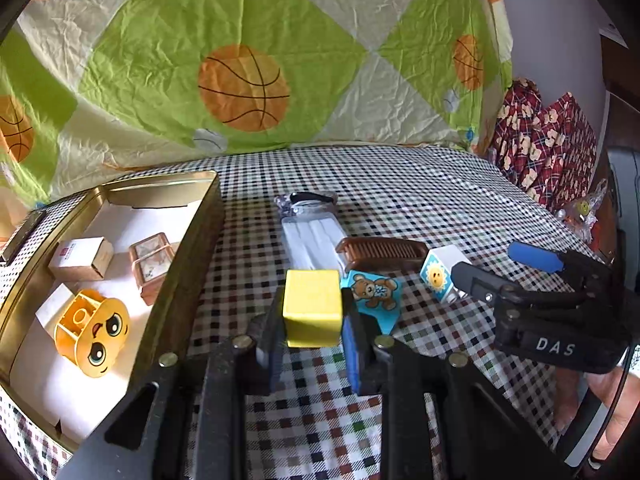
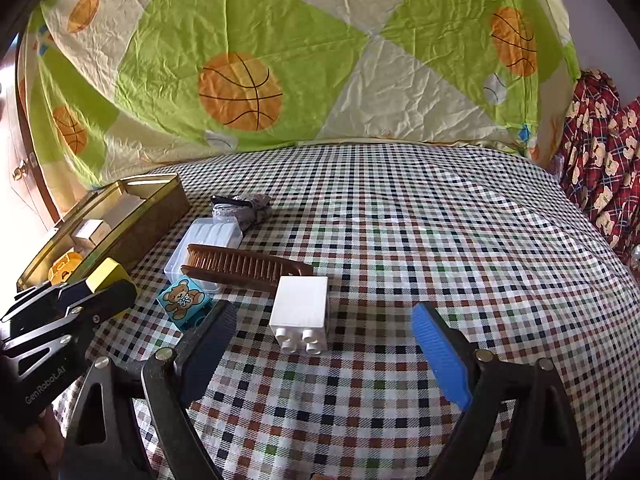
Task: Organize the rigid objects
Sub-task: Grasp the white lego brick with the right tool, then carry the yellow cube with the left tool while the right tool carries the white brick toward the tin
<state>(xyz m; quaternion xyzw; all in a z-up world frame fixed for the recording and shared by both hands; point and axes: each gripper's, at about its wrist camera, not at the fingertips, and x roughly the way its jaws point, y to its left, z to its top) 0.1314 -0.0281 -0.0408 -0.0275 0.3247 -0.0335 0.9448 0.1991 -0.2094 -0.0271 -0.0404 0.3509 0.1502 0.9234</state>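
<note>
At the far left, a gold tin tray [image 1: 188, 240] sits on the checkered tablecloth [image 1: 400, 200], lined with white paper and holding a small white box [image 1: 80, 258], a copper-framed case [image 1: 151, 264] and an orange block with a cartoon face [image 1: 94, 332], each apart from the others. Just right of the tray's wall, the left gripper [image 1: 312, 332] pinches a yellow block [image 1: 313, 307] between its two pads, the block lifted a little off the cloth. Beyond it lies a clear plastic case [image 1: 310, 240] with a bagged black item [image 1: 308, 200] at its far end, and a brown comb [image 1: 380, 250] rests across the near end of the case. A blue block with a teddy bear picture [image 1: 374, 294] lies on the cloth just right of the yellow block, in front of the comb. Next comes a white block with a sun picture [image 1: 444, 272], lying on its side with its studs toward the right wrist camera, near the comb's end. The right gripper [image 2: 320, 354] has its jaws spread wide on either side of this white block, without touching it; its blue finger pad [image 2: 440, 356] stands well apart from the block. A red patterned fabric [image 2: 600, 152] hangs at the far right, behind the table's edge.
</note>
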